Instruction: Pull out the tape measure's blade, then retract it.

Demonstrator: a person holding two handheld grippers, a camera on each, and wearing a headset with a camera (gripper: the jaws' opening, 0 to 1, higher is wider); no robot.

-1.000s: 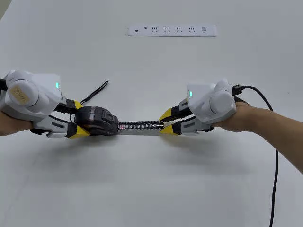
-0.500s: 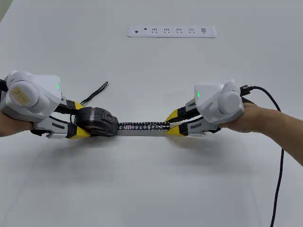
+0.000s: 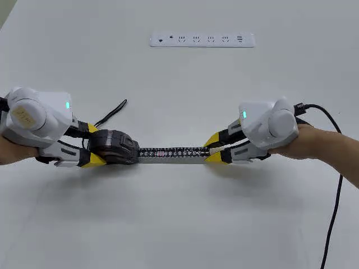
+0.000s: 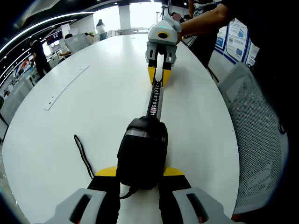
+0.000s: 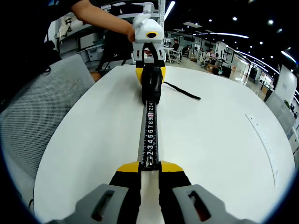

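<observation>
In the head view a power strip (image 3: 202, 40) lies top centre on the table (image 3: 179, 224), and a cable (image 3: 336, 190) runs down the right edge. At mid-left the left gripper (image 3: 94, 144) clamps the tape case (image 3: 114, 147), its strap (image 3: 112, 110) trailing above. At mid-right the right gripper (image 3: 212, 149) pinches the blade (image 3: 174, 153) tip. Both are level, facing each other.

On the counter (image 3: 179, 224), the tape measure (image 3: 114, 148) lies left of frame centre in the head view, clamped by the left gripper (image 3: 94, 144) reaching in from the left edge. Its blade (image 3: 174, 153) runs rightward to the right gripper (image 3: 213, 149), which pinches its end. A strap (image 3: 112, 110) trails up behind the case. A power strip (image 3: 202, 39) lies at top centre, well apart. A cable (image 3: 335, 196) runs down the right edge.
</observation>
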